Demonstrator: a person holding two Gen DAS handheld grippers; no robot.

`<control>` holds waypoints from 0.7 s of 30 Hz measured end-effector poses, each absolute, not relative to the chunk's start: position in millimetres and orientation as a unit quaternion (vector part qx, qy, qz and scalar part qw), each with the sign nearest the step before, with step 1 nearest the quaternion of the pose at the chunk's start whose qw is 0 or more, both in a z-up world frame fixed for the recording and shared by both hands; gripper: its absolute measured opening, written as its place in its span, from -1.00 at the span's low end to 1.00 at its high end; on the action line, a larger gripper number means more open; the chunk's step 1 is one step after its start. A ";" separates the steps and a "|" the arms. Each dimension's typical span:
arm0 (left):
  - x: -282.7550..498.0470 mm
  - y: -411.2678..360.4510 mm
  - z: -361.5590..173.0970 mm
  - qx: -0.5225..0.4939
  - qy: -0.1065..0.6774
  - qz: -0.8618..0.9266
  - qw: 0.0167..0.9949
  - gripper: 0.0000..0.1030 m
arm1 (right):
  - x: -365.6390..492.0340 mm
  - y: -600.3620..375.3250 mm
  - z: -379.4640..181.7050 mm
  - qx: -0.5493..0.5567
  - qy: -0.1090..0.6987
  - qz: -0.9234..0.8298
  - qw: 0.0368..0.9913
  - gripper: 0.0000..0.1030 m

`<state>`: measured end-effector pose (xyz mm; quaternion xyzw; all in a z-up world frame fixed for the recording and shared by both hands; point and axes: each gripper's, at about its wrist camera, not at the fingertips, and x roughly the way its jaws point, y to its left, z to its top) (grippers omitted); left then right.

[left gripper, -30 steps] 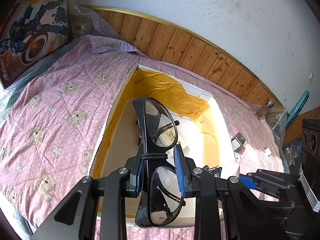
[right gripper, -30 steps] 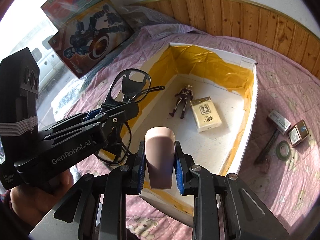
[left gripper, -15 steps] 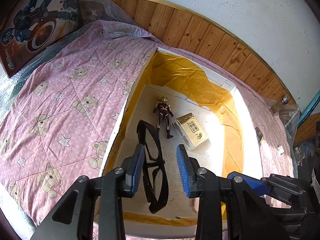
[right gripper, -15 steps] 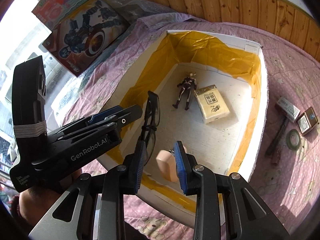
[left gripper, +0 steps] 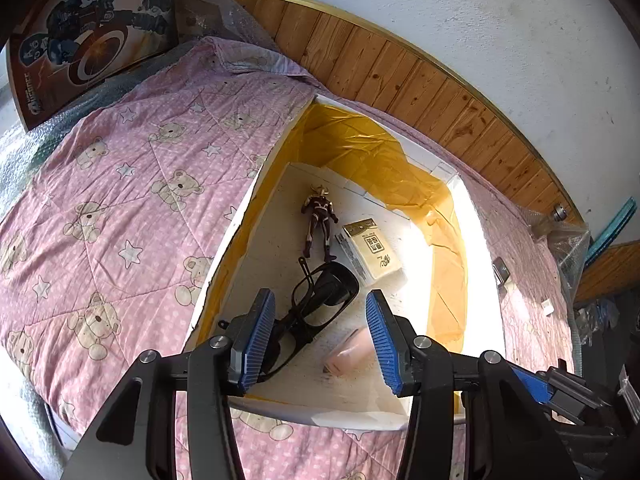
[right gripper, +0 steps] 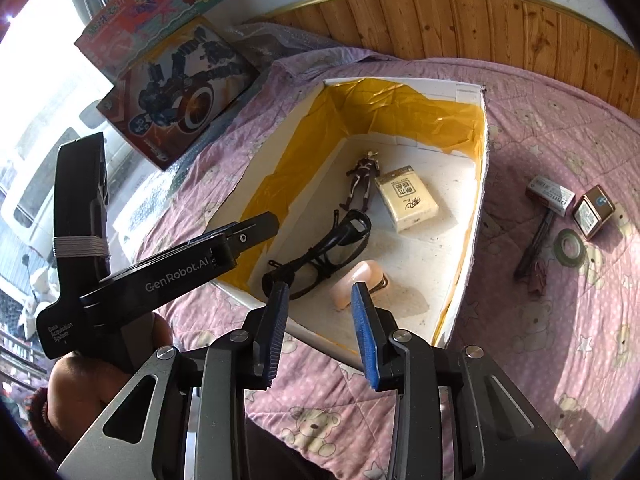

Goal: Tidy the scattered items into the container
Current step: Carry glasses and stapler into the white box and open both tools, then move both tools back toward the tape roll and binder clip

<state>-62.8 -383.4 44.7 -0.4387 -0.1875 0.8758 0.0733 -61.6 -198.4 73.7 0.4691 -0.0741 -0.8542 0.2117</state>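
Observation:
A white box lined with yellow tape (left gripper: 472,208) (right gripper: 482,140) sits on a pink bear-print quilt. Inside lie black glasses (left gripper: 320,300) (right gripper: 324,246), a pink cup-like item on its side (left gripper: 350,350) (right gripper: 358,280), a dark toy figure (left gripper: 320,220) (right gripper: 360,180) and a yellow tissue pack (left gripper: 372,250) (right gripper: 408,198). My left gripper (left gripper: 320,340) (right gripper: 244,236) hangs open above the glasses, holding nothing. Just over the box's near rim my right gripper (right gripper: 320,336) is open and empty, the pink item beyond its tips.
On the quilt (right gripper: 560,320) right of the box lie a small hammer (right gripper: 546,216), a brown tin (right gripper: 594,216) and a roll of green tape (right gripper: 570,246). Toy boxes (right gripper: 180,88) lean at the far left. Wood panelling (left gripper: 400,76) runs behind. A hand (right gripper: 92,384) grips the left tool.
Both grippers opened and let go: the glasses dropped from the left one and the pink item from the right one, and both now lie on the box floor. Both grippers drew back slightly.

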 end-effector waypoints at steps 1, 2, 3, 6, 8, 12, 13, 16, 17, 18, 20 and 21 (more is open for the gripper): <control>-59.8 -381.9 44.9 -0.438 -0.191 0.875 0.076 -0.05 | -57.9 -197.2 75.1 0.466 -0.074 -0.856 0.211 -0.32; -56.7 -380.1 45.4 -0.438 -0.191 0.875 0.079 -0.05 | -54.2 -196.5 76.3 0.464 -0.073 -0.857 0.212 -0.32; -53.6 -378.0 46.1 -0.437 -0.191 0.875 0.081 -0.05 | -50.4 -196.2 77.4 0.462 -0.072 -0.858 0.212 -0.31; -43.6 -372.9 47.6 -0.434 -0.192 0.876 0.086 -0.05 | -37.9 -196.8 77.8 0.460 -0.066 -0.859 0.215 -0.30; -37.1 -370.0 48.9 -0.432 -0.194 0.876 0.088 -0.05 | -29.5 -197.0 78.0 0.458 -0.064 -0.860 0.216 -0.29; -25.4 -362.6 55.4 -0.426 -0.193 0.879 0.096 -0.05 | -14.6 -193.7 80.7 0.452 -0.063 -0.863 0.217 -0.29; -22.7 -360.5 57.4 -0.425 -0.193 0.879 0.100 -0.05 | -11.8 -192.1 81.9 0.450 -0.064 -0.864 0.216 -0.29; -14.9 -352.4 64.2 -0.419 -0.189 0.881 0.109 -0.05 | -1.9 -185.1 85.2 0.443 -0.069 -0.868 0.214 -0.29; -12.6 -349.7 66.4 -0.418 -0.188 0.882 0.112 -0.05 | 1.6 -182.0 86.2 0.441 -0.072 -0.869 0.213 -0.29; -10.1 -347.0 68.6 -0.416 -0.187 0.883 0.115 -0.05 | 5.5 -178.3 87.3 0.437 -0.075 -0.871 0.212 -0.29; -4.1 -341.5 73.1 -0.410 -0.185 0.885 0.121 -0.05 | 13.3 -170.3 89.3 0.431 -0.083 -0.874 0.209 -0.29; -1.2 -338.5 75.1 -0.407 -0.184 0.886 0.125 -0.05 | 16.9 -165.6 89.9 0.428 -0.088 -0.875 0.208 -0.29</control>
